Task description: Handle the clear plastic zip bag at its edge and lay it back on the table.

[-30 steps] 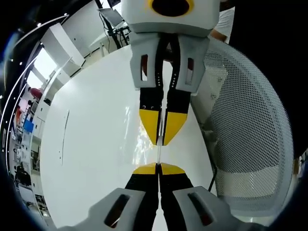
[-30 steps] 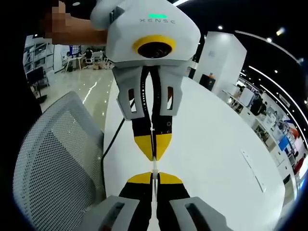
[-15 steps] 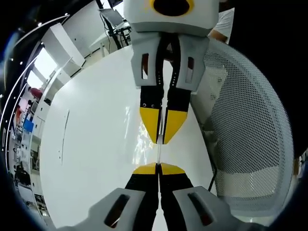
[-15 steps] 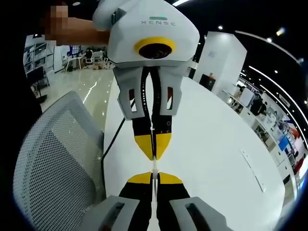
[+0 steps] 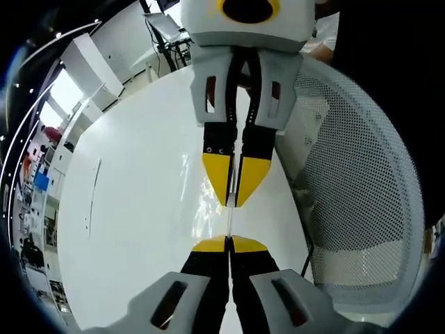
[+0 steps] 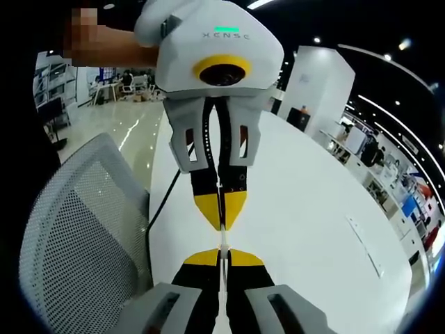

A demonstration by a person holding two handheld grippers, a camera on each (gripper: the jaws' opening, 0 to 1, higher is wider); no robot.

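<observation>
Left gripper view, left to right: background office with shelving and coloured items at far left, blurred. White glossy table [image 5: 132, 229] across the middle. Left tool [image 5: 229, 243] rises from the bottom, yellow tips pressed together on the thin edge of the clear plastic zip bag [image 5: 229, 223], which reads as a pale vertical sliver between the 2 tools, held above the table. Right tool [image 5: 231, 203] comes in from the top, yellow-tipped jaws closed on the same bag edge, tips facing the left tool's tips with a short gap of bag between. Glare on the table just beside the bag. Grey mesh office chair [image 5: 361, 209] at right, against the table edge, with a dark cable hanging by it.

Right gripper view, left to right: the mesh office chair [image 6: 76, 243] at left, cable running down between chair and table. A person's hand at top left grips the left tool's body. Left tool [image 6: 222, 224] comes from the top, white housing printed "XENSE" with a green light above it, jaws clamped on the bag. Right tool [image 6: 221, 256] from the bottom, tips pinching the zip bag [image 6: 222, 240] edge. Table [image 6: 313, 236] spreads right; white pillar and ceiling lights behind.
</observation>
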